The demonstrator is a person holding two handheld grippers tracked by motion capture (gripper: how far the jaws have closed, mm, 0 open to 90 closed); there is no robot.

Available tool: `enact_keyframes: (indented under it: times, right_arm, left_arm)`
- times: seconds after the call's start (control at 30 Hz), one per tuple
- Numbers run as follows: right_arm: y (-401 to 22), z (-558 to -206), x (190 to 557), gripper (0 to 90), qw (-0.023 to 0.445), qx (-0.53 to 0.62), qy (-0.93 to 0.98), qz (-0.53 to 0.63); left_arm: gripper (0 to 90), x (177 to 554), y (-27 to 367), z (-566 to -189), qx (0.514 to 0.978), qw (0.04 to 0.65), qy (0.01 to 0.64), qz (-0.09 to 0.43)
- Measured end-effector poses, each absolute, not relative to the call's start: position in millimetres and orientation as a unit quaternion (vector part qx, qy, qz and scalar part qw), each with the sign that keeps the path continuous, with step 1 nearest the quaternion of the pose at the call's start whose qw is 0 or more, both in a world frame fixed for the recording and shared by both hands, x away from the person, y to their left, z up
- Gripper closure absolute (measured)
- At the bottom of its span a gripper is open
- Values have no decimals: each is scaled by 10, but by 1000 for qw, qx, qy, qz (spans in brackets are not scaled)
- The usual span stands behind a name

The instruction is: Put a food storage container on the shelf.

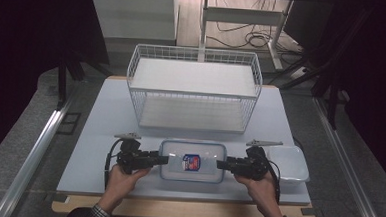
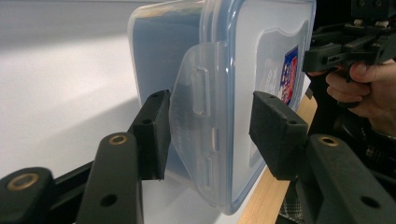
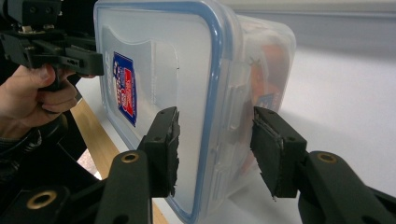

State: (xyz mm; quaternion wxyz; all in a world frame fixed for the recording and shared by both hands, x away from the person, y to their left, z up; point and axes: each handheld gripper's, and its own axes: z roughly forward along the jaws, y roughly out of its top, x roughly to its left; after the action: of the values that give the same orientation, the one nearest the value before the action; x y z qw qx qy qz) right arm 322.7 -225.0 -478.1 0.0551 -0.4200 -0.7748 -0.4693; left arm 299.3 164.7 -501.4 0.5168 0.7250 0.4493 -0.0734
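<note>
Two grippers at container (image 1: 192, 161) ends, near desk (image 1: 99, 133) front edge. L gripper (image 1: 163, 159) pad touches clip side, other off; R gripper (image 1: 221, 164) half-closed, straddling, not clamped. Lift not begun; wire basket (image 1: 193, 88) behind.

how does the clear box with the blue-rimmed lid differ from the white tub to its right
The clear plastic box with the blue-rimmed lid is closed, bears a red and blue label and sits between the left gripper and right gripper, one at each short end. The open white plastic tub has no lid or label and lies beside the right hand, untouched. Both are rounded rectangles on the pale table.
</note>
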Motion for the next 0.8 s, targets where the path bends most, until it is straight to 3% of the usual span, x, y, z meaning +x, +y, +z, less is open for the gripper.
enact_keyframes:
  times: [0.8]
  right_arm:
    - [-2183, -4360, 3338, 528, 20, -391, -775, -497]
  left_arm:
    - [496, 3071, 1710, -4569, 723, 539, 431, -31]
